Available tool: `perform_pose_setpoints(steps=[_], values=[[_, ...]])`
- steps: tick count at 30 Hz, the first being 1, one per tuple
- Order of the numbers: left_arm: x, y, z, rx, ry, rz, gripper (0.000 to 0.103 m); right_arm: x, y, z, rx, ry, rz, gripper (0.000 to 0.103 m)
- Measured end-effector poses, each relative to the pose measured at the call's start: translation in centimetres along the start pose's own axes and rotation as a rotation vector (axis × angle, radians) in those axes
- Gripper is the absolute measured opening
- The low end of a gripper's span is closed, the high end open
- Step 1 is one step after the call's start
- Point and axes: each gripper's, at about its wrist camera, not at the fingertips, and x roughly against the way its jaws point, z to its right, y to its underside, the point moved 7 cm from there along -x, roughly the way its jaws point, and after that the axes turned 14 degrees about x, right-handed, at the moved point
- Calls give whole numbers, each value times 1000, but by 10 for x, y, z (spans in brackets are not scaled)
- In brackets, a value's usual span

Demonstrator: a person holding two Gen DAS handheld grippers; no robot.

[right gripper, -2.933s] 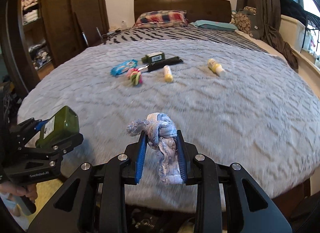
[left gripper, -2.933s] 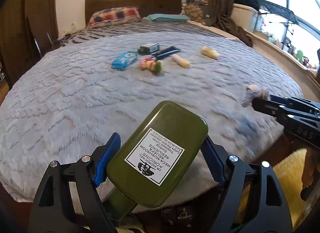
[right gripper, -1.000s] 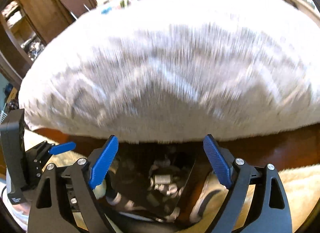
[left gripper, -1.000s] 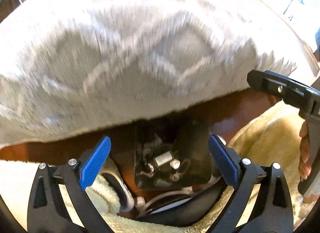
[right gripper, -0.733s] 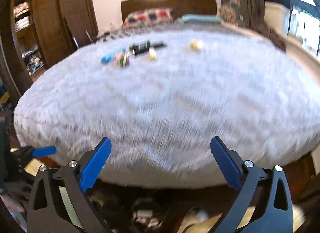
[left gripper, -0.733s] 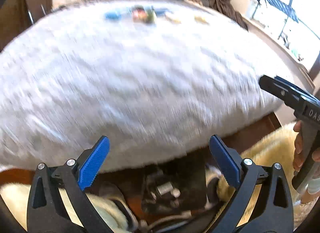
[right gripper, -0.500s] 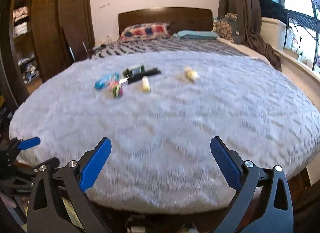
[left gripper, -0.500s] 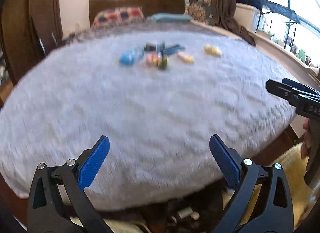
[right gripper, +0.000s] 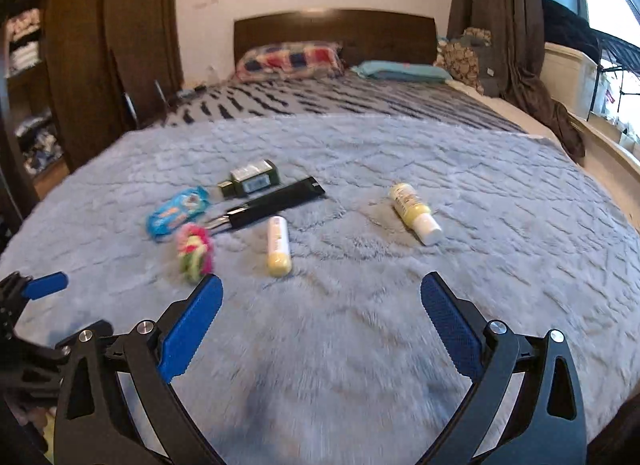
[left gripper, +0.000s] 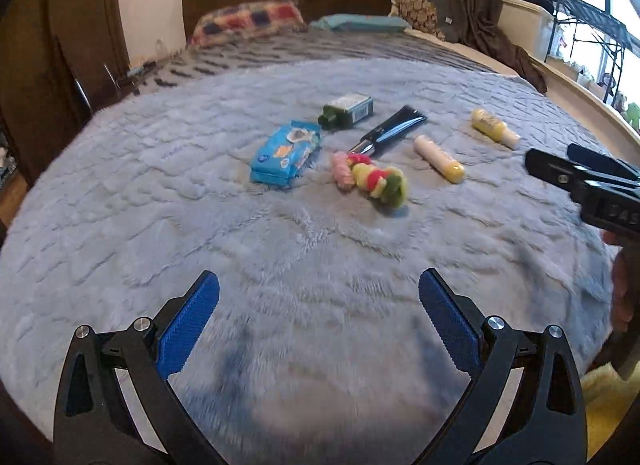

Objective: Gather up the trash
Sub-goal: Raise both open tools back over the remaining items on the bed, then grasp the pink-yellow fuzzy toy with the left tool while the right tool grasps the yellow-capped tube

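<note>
Both jaws spread, empty. Yellow tube point(right gripper: 279, 246) lies ahead-left of right gripper point(right gripper: 321, 303), long axis pointing away; left gripper point(left gripper: 319, 301) farther.

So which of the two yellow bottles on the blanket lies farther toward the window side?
The stubby yellow bottle with the white cap; the slimmer yellow bottle lies near the black tube.
</note>
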Motion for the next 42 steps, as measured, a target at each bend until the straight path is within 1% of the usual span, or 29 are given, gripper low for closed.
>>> perform_pose_setpoints(steps=[1,5,10,12,14,15,16,17,18,19,20,22,28,30,31,33,34,35,37,38,39,42], values=[[-7,-2,-1,7,-2,-7,95,-9,-1,-1,-8,-11,-12,99],[-24,-6,2,10,-1,-16,94,-46,-8,-9,-66,-118,-66,92],[-40,-10,10,-9,12,-34,93,-73,-18,-25,-74,-177,-114,91],[-45,-11,11,-11,9,-40,90,-81,-21,-30,-65,-182,-131,83],[-49,-12,12,-5,12,-49,86,-92,-20,-33,-60,-173,-169,68],[-51,-13,13,-5,13,-51,85,-97,-19,-33,-64,-175,-188,63],[-52,-14,14,-5,12,-49,84,-101,-17,-32,-70,-175,-205,57],[-53,-15,15,-7,14,-48,84,-103,-15,-31,-73,-169,-212,51],[-54,-17,18,-9,17,-45,83,-103,-14,-29,-80,-168,-212,48],[-55,-19,21,-11,19,-41,83,-101,-13,-27,-88,-168,-207,42],[-56,-21,23,-12,21,-38,83,-101,-12,-24,-89,-163,-206,32],[-58,-26,30,-8,23,-32,83,-97,-11,-17,-98,-157,-197,21],[-71,-44,49,22,11,-33,82,-85,-3,1,-98,-118,-190,21],[-80,-50,53,26,-12,-41,82,-79,-2,4,-92,-102,-181,21],[-86,-52,54,31,-26,-47,79,-77,-2,6,-88,-97,-177,21],[-98,-55,55,40,-51,-72,65,-71,-1,9,-81,-88,-168,21],[-105,-55,54,48,-58,-92,53,-68,-1,11,-77,-81,-162,21],[-110,-55,52,60,-62,-108,49,-65,0,13,-73,-73,-156,21],[-112,-54,48,84,-41,-115,47,-60,2,16,-62,-61,-148,21],[-110,-54,48,85,-35,-113,42,-57,2,17,-58,-55,-143,21],[-108,-53,47,73,-30,-111,40,-52,3,19,-51,-49,-136,21],[-101,-48,45,55,-19,-107,37,-41,6,20,-40,-44,-119,21]])
